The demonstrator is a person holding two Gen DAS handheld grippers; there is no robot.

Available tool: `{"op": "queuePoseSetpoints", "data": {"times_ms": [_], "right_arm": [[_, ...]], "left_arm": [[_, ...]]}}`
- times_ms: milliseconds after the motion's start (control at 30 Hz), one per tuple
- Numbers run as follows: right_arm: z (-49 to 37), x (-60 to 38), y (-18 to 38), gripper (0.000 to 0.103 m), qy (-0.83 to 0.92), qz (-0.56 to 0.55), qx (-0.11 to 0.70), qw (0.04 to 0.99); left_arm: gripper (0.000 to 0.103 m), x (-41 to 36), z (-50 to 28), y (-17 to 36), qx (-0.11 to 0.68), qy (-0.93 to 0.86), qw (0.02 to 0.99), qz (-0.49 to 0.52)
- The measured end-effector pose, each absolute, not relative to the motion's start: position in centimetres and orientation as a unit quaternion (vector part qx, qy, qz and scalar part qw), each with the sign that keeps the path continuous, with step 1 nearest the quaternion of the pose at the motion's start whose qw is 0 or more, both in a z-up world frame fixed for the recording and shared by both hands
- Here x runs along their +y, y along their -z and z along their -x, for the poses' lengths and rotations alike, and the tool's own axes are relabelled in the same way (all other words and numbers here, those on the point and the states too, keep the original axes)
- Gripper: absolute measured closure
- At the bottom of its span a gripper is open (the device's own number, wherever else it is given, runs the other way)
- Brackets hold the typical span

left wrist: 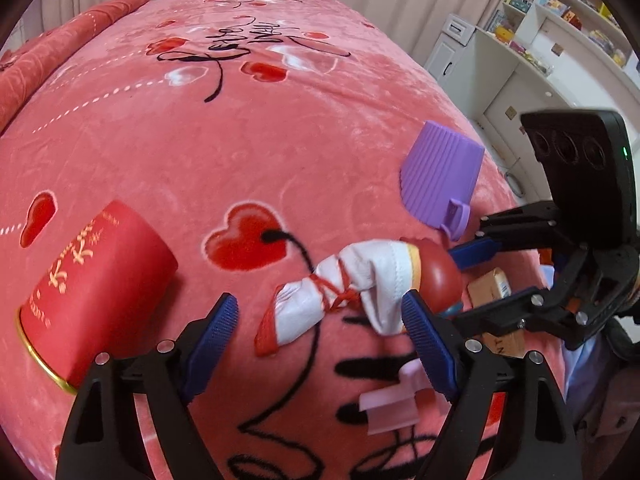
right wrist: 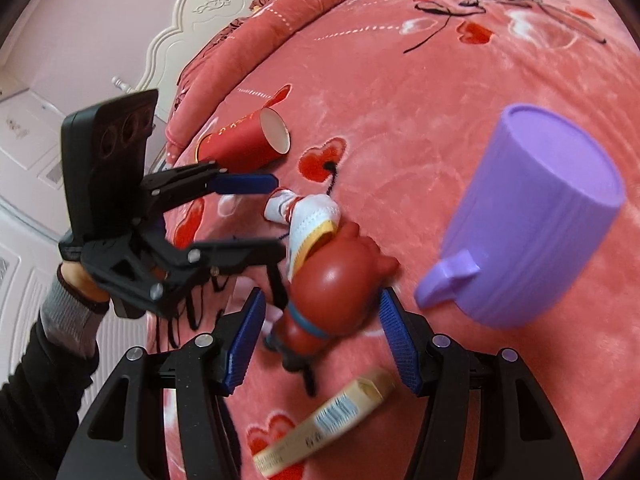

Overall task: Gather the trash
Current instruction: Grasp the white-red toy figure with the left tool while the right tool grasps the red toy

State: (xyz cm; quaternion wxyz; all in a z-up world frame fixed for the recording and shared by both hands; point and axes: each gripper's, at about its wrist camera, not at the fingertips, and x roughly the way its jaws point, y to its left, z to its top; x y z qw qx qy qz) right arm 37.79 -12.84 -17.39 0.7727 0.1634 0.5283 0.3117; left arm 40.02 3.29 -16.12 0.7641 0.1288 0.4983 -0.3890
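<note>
A red toy figure [right wrist: 332, 292] lies on the pink blanket [right wrist: 400, 120], one end tucked in a white cloth bundle [left wrist: 320, 300] tied with red string. My right gripper [right wrist: 322, 340] is closed around the toy's body, its pads [right wrist: 394, 340] at the toy's sides; it also shows in the left wrist view as the right gripper [left wrist: 456, 284]. My left gripper [left wrist: 320, 340] stands open with the cloth bundle between its fingers [left wrist: 214, 340], a gap on the left side. A red paper cup [left wrist: 92, 292] lies on its side. Pink paper scraps [left wrist: 396, 400] lie near the left gripper.
A purple ribbed mug [right wrist: 528, 224] stands upside down beside the toy. A tan carton with a barcode [right wrist: 332, 416] lies under the right gripper. Pillows [right wrist: 248, 40] and a white headboard [right wrist: 208, 8] are behind; white shelves [left wrist: 540, 40] stand past the bed's edge. A sleeved hand [right wrist: 68, 308] holds the left gripper.
</note>
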Motion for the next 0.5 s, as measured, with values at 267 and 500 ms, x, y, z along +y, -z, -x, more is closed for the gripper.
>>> {"op": "queuePoseSetpoints", "data": {"times_ms": [267,500], "right_arm": [[-38.1,-12.1,17.7,0.061,-0.311,-0.111,0.515,0.791],[-37.3,-15.0,14.9,0.062,-0.309,-0.135,0.472,0.815]], "left_arm": [[0.02,2.4,-40.3,16.7,0.48,0.403,0.764,-0.155],[0.041,1.2,-40.3,17.3,0.482,0.401,0.764,-0.152]]}}
